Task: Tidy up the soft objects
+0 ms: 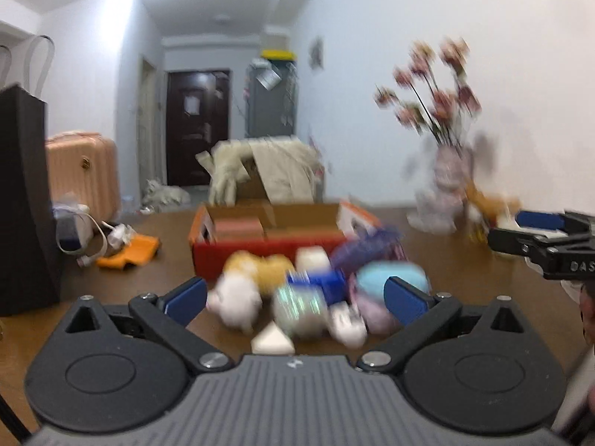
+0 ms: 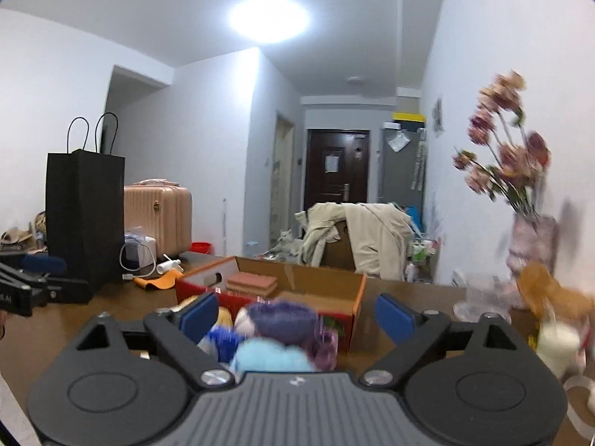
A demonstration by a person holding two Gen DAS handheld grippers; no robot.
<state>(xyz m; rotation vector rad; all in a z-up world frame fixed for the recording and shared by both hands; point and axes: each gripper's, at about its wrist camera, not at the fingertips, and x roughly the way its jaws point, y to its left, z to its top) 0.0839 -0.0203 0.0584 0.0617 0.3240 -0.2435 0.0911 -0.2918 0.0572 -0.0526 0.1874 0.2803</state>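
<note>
Brown table (image 1: 446, 271), red box (image 1: 267, 251) sitting mid-frame. Soft toy pile (image 1: 316, 293) lying just in front of the box. Left gripper (image 1: 295, 295) and right gripper (image 2: 296, 314) both hanging w/ fingers apart, empty. Frames blurring; advise slowing, centring on one toy before closing.

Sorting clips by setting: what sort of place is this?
Most likely a lived-in apartment room: a suitcase, a coat-draped chair, a flower vase and a hallway to a dark front door.
</note>
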